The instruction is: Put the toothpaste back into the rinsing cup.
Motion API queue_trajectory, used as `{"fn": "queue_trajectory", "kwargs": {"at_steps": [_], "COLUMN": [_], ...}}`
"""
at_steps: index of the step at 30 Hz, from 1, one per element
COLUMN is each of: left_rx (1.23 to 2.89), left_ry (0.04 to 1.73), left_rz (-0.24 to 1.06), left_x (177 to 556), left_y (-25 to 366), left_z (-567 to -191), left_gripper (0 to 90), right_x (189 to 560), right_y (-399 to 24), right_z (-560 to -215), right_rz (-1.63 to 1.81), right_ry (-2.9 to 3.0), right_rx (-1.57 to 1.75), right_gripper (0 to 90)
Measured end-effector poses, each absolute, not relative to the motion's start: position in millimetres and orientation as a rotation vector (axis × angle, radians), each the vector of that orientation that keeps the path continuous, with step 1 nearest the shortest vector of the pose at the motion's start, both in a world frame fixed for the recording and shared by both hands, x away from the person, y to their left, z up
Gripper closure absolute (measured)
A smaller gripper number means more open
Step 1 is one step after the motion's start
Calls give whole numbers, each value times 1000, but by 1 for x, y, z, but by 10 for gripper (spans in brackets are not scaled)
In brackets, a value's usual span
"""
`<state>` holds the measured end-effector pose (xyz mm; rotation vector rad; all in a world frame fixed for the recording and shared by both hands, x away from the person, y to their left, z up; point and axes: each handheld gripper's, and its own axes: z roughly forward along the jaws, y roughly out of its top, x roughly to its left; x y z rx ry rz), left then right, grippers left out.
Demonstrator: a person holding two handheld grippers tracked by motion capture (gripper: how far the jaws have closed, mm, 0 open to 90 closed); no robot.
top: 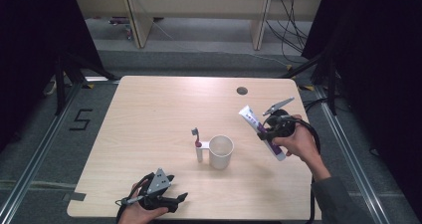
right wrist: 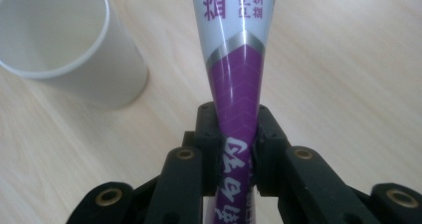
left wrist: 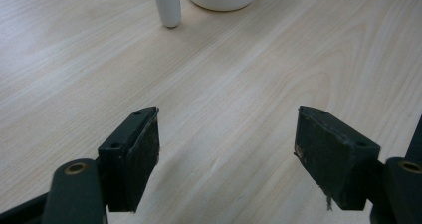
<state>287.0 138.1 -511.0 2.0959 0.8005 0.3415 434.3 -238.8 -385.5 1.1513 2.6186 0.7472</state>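
Toothpaste tube [right wrist: 234, 79], white at one end, purple toward the other. Clamped across its purple part by the right gripper [right wrist: 234, 149], both pads pressed flat against its sides. In the high view the tube [top: 255, 124] is held clear of the table, over the right half, slanting with its white end up and toward the far edge, a little right of the cup.

Handling, as a judgement: light, soft-walled, glossy. It will dent under squeeze and could slide lengthwise or pivot in the pads. The present hold sits on the flattened part, where the walls lie close; that seems the sound place. A hold nearer the full, round part would press paste toward the cap. Which end carries the cap cannot be told.

White cup [top: 221, 152] stands upright near the middle of the table, mouth open, apparently empty. Touching or just beside its left side, a white holder [top: 200, 151] with a toothbrush [top: 195, 136] standing in it, bristles up.

Left gripper [top: 180, 199] rests near the front edge, left of centre, jaws spread wide with nothing between them; bare wood of the table [left wrist: 239, 74] ahead of its pads.
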Motion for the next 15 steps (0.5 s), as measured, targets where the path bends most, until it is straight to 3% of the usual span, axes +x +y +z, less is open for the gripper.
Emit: {"fn": "queue_trajectory", "kwargs": {"at_steps": [15], "left_rx": [2100], "left_ry": [795], "left_rz": [340], "left_x": [287], "left_y": [138], "left_z": [-510], "left_gripper": [252], "right_x": [434], "right_y": [-222], "right_z": [-365], "right_rz": [1104], "right_ry": [2399], "right_rx": [1036], "right_gripper": [772]}}
